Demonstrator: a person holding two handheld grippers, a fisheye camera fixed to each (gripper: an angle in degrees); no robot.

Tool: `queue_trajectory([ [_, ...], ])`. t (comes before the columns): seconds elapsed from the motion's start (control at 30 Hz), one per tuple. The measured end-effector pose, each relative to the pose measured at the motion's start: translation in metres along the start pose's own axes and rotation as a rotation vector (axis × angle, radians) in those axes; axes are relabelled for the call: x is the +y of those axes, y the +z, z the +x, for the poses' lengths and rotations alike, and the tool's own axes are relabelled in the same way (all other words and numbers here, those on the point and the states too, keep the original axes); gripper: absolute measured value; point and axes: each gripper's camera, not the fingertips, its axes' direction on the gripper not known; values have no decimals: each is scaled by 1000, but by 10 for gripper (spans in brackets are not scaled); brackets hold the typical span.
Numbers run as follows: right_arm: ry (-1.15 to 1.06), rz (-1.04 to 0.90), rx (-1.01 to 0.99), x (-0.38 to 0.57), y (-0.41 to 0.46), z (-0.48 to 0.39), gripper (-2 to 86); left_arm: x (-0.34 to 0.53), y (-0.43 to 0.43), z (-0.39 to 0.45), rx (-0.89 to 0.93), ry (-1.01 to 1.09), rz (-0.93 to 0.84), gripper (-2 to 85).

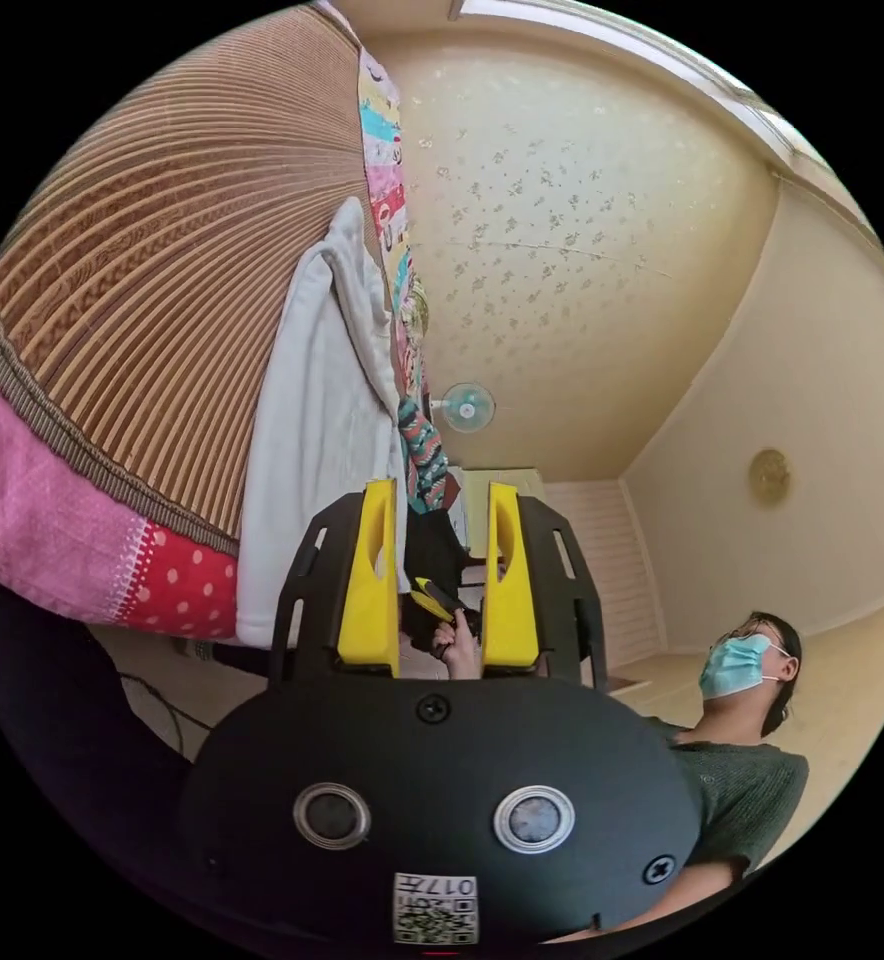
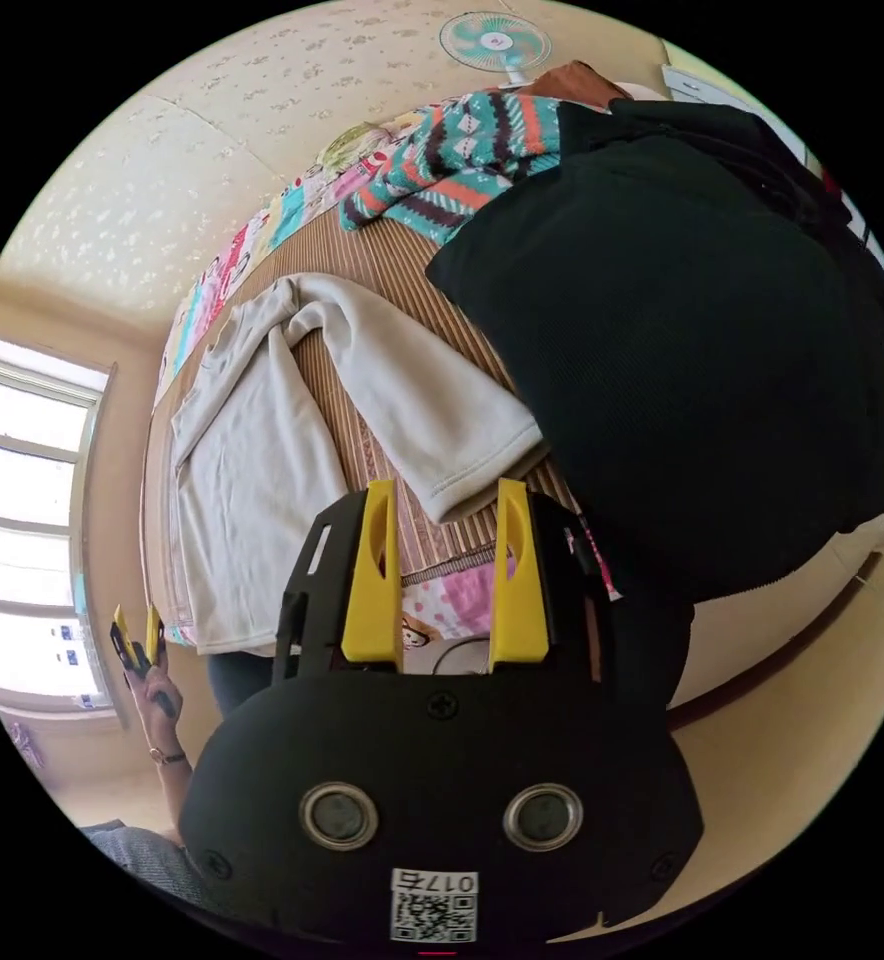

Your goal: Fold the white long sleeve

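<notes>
The white long sleeve (image 2: 252,450) lies spread on a striped bamboo mat (image 2: 382,260). One sleeve (image 2: 412,390) runs out to its cuff (image 2: 482,475). That cuff sits just beyond the tips of my right gripper (image 2: 442,492), which is open, and nothing is between its jaws. In the left gripper view the shirt (image 1: 312,420) hangs over the mat's edge. My left gripper (image 1: 442,492) is open in the air beside it, holding nothing. The left gripper (image 2: 134,628) also appears past the shirt's hem, in a hand. The right gripper (image 1: 430,600) is seen far off between the left jaws.
A large black garment (image 2: 702,350) lies right beside the sleeve cuff. A patterned teal knit (image 2: 462,150) sits beyond it. A pink quilt (image 1: 72,510) borders the mat (image 1: 162,280). There is a wall fan (image 1: 465,407), a window (image 2: 22,520), and a person (image 1: 742,740) standing beside the bed.
</notes>
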Motion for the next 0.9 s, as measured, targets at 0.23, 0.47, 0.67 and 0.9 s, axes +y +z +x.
queue_trajectory([
  [0.23,243,17,-314,-3,25,59,111,16,84,80,-310,175,-250,125],
  [0.47,233,-8,-356,-21,37,50,45,20,142,111,-302,256,-362,92],
  [0.67,-11,261,-253,-86,-68,-46,33,21,147,119,-274,284,-364,81],
  [0.9,-500,436,-23,-185,-143,-285,30,36,158,128,-356,331,-390,65],
])
